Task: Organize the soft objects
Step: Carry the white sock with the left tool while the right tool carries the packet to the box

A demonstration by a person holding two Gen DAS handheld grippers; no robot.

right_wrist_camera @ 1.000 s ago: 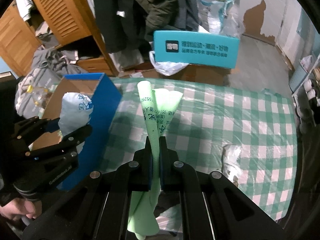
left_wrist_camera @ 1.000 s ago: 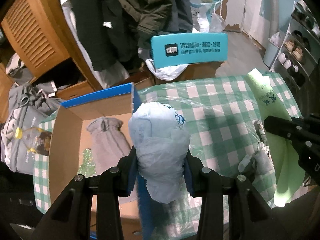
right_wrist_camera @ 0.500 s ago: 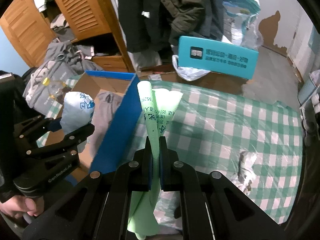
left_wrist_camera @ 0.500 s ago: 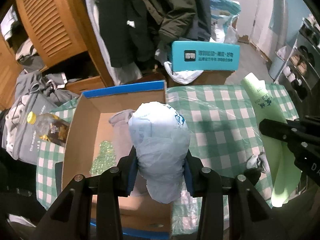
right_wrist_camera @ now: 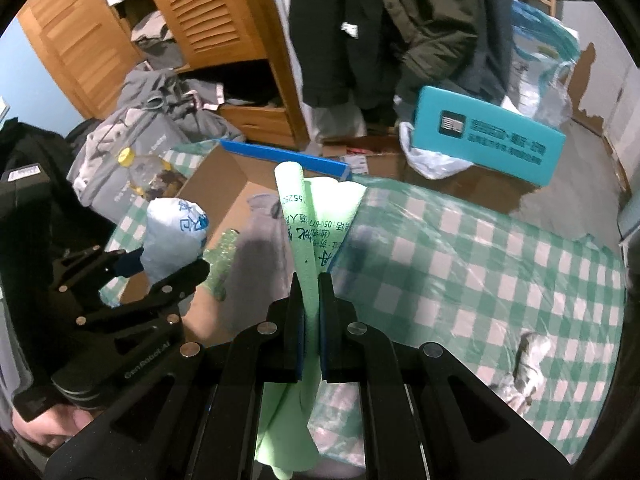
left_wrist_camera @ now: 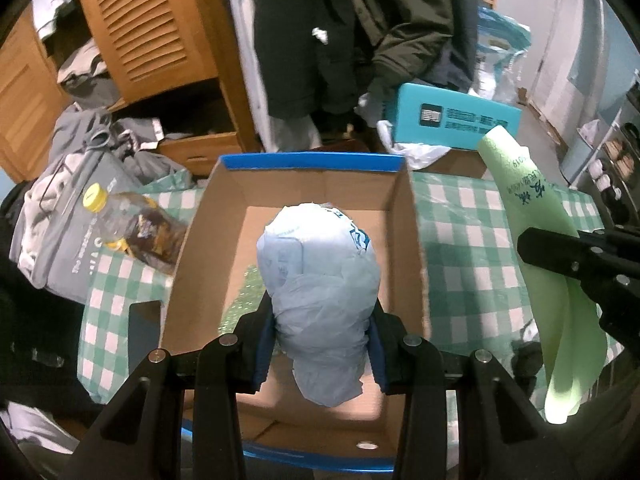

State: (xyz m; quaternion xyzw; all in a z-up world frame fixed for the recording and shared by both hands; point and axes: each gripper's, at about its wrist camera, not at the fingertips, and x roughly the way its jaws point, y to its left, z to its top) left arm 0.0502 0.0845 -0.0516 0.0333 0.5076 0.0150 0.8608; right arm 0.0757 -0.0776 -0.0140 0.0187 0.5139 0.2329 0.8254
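A crumpled pale blue plastic bag is clamped between the two fingers of the left gripper at the lower centre of the left wrist view, and it is held above the open cardboard box with the blue rim. Inside the box, a green glittery item is seen on the floor to the left of the bag; a grey garment is seen in the box in the right wrist view.

A light green plastic bag, printed with dark characters, is pinched tightly between the narrow fingers of the right gripper at the centre of the right wrist view, with its lower end hanging beneath the gripper. In the left wrist view this bag is seen at the right edge, over the green checked tablecloth.

A bottle with a yellow cap is laid just left of the box. A teal box is seen at the upper right, beyond the table, beneath dark hanging coats. A crumpled grey-white item is seen on the cloth at the lower right of the right wrist view.
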